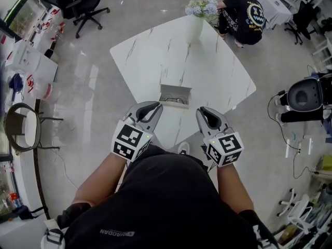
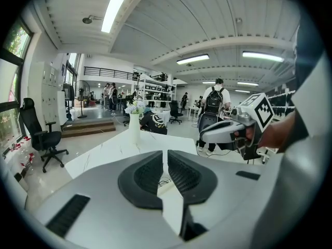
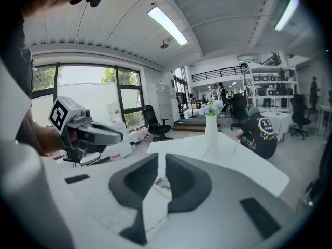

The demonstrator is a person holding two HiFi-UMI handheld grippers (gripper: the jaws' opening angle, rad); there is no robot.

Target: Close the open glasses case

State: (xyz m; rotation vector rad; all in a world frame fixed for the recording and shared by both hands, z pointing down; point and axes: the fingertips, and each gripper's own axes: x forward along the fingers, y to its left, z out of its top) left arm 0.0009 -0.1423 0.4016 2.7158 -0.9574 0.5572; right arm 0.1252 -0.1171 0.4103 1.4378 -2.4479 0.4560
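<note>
You hold the left tool [image 1: 149, 109] and right tool [image 1: 207, 116] back by your body, jaws nearly together on nothing, probably poised to reach the open glasses case [image 1: 175, 95] ahead on the bench [image 1: 220, 71].

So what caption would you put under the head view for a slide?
A person's left gripper and right gripper poised near an open glasses case on a white marble table.

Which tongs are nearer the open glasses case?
Left, narrowly. The left tongs hover just off the near-left corner of the glasses case; the right tongs sit a little further off, on its near-right side.
</note>
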